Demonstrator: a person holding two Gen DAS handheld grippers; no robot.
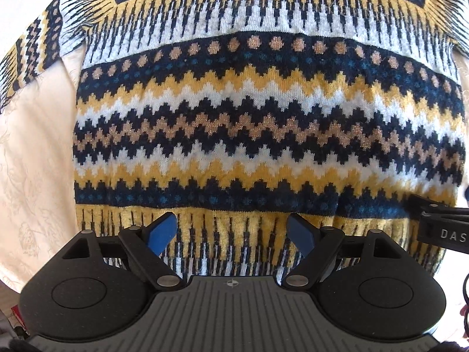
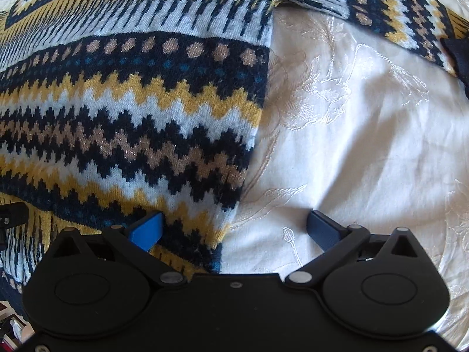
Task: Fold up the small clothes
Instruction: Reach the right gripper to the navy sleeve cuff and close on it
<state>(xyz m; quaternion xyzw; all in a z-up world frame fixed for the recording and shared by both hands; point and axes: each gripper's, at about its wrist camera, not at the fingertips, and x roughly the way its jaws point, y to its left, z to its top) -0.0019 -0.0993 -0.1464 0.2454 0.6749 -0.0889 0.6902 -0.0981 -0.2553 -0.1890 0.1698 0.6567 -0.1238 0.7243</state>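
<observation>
A knitted sweater [image 1: 263, 123] with navy, yellow, white and tan zigzag bands lies flat on a cream cloth [image 1: 35, 152]. My left gripper [image 1: 231, 231] is open, its blue fingertips just above the sweater's bottom hem near the middle. My right gripper [image 2: 234, 228] is open over the sweater's [image 2: 132, 117] lower right corner, its left fingertip [image 2: 146, 230] over the knit and its right one over the cloth [image 2: 366, 132]. The right gripper's black body shows at the right edge of the left wrist view [image 1: 442, 228]. One sleeve [image 2: 395, 14] spreads out to the right, the other [image 1: 35, 47] to the left.
The cream cloth has an embroidered flower pattern and soft wrinkles to the right of the sweater. Bare cloth shows on both sides of the sweater's body. Some dark clutter shows at the lower left corner of the right wrist view [image 2: 11, 325].
</observation>
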